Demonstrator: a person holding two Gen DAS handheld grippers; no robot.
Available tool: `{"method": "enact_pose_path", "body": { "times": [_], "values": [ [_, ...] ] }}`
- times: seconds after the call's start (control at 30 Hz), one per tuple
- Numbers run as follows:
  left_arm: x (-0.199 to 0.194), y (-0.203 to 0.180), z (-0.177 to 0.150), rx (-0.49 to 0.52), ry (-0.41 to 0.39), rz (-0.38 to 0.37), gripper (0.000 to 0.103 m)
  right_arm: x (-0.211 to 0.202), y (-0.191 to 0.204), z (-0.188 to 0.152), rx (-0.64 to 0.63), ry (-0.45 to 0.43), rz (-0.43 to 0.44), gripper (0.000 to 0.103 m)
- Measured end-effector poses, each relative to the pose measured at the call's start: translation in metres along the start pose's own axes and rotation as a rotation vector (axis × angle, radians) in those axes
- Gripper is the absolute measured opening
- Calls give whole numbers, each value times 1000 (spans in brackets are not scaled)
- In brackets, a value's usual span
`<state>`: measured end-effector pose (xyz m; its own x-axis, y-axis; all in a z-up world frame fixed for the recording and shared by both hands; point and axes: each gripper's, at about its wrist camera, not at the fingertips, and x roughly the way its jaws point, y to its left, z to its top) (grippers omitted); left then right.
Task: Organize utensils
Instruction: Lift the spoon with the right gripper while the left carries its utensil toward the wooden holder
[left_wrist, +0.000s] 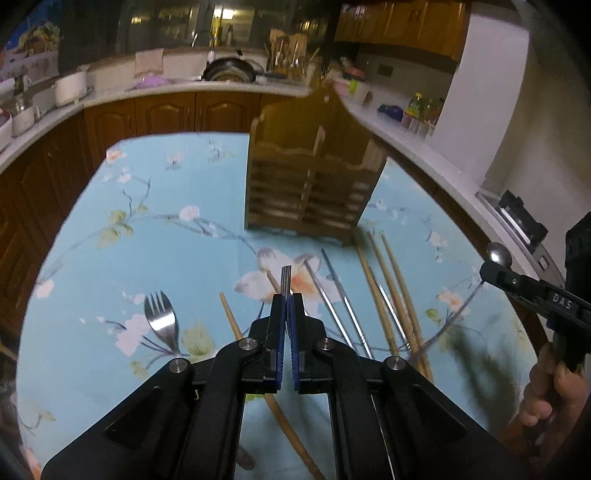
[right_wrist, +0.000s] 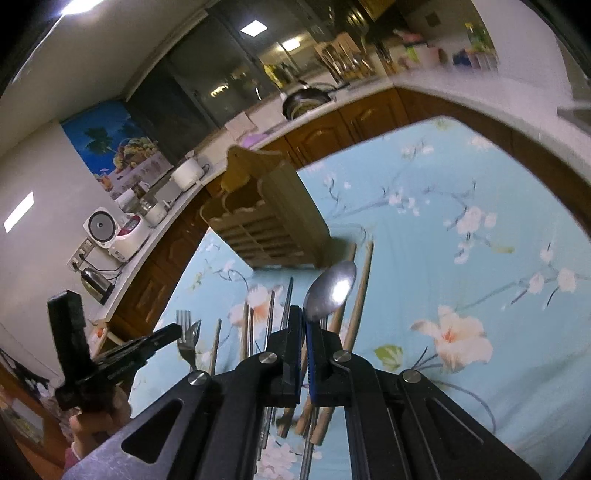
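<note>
My left gripper (left_wrist: 287, 299) is shut on a metal fork (left_wrist: 286, 277), held edge-on with its tines poking up past the pads, above the blue floral tablecloth (left_wrist: 147, 240). My right gripper (right_wrist: 304, 321) is shut on a metal spoon (right_wrist: 330, 291), its bowl sticking out beyond the fingertips. Each gripper shows in the other's view: the right gripper (left_wrist: 496, 275) with the spoon (left_wrist: 498, 253), and the left gripper (right_wrist: 173, 332). A second fork (left_wrist: 159, 317) lies flat on the cloth at the left. The wooden utensil holder (left_wrist: 310, 177) stands upright behind.
Metal chopsticks (left_wrist: 332, 291) and bamboo chopsticks (left_wrist: 388, 288) lie scattered on the cloth in front of the holder. One loose bamboo stick (left_wrist: 231, 321) runs under my left gripper. Kitchen counters (left_wrist: 207, 86) with pots and appliances ring the table. A hand (left_wrist: 543, 391) grips the right handle.
</note>
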<state>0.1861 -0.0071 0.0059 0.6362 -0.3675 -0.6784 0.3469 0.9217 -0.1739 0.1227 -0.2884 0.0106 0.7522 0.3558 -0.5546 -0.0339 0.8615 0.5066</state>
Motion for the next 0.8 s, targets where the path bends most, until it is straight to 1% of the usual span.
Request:
{"method": "enact_pose_path", "body": {
  "times": [0.3, 0.47, 0.57, 0.8],
  "values": [
    [-24, 2, 22, 8, -95, 23, 2, -13, 15, 23, -70, -89, -13, 2],
    [-31, 5, 42, 1, -144, 38, 2, -19, 21, 37, -90, -134, -16, 2],
    [-35, 5, 59, 12, -179, 50, 2, -20, 22, 50, -98, -160, -16, 2],
    [-44, 3, 115, 41, -290, 86, 2, -22, 36, 90, -131, -244, -11, 2]
  ]
}}
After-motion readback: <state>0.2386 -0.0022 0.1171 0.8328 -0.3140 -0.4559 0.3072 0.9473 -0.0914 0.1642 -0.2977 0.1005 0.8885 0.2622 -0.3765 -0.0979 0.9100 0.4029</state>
